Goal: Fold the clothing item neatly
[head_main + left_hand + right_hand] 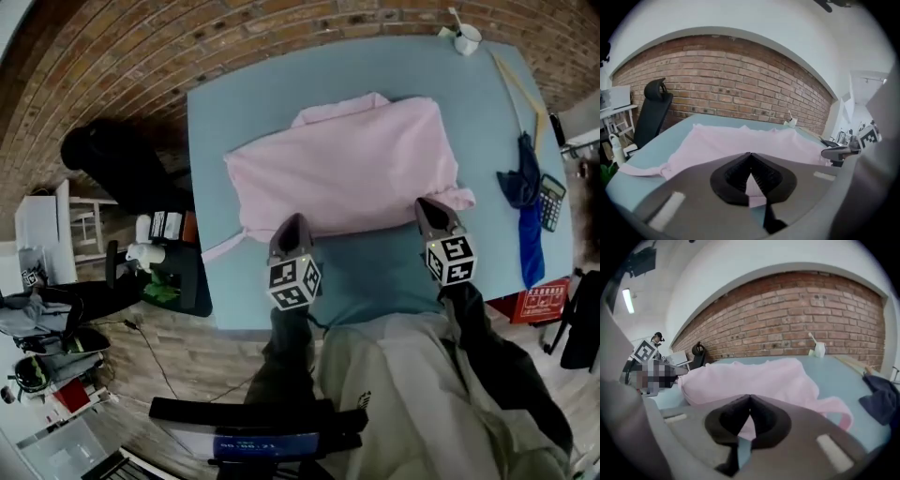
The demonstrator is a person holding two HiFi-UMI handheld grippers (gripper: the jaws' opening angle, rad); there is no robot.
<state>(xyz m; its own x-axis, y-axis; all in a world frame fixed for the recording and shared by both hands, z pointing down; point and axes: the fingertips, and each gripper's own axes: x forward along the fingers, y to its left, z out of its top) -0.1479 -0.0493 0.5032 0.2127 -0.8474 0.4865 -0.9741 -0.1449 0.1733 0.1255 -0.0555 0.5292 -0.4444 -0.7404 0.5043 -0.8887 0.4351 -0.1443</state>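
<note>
A pale pink garment (347, 169) lies bunched and folded across the middle of the teal table (375, 272). In the head view my left gripper (292, 221) sits at the garment's near edge on the left, and my right gripper (427, 202) at the near edge on the right. The left gripper view has the left gripper (750, 154) with its jaws shut tip to tip, the pink garment (731, 140) lying flat beyond and below. My right gripper (750, 396) is likewise shut over the garment (759, 378). No fabric shows pinched in either.
A white cup (466, 39) stands at the table's far right corner. A dark blue cloth (525, 187), a calculator (551, 202) and a red box (542, 302) lie along the right edge. A black office chair (112, 159) stands left of the table.
</note>
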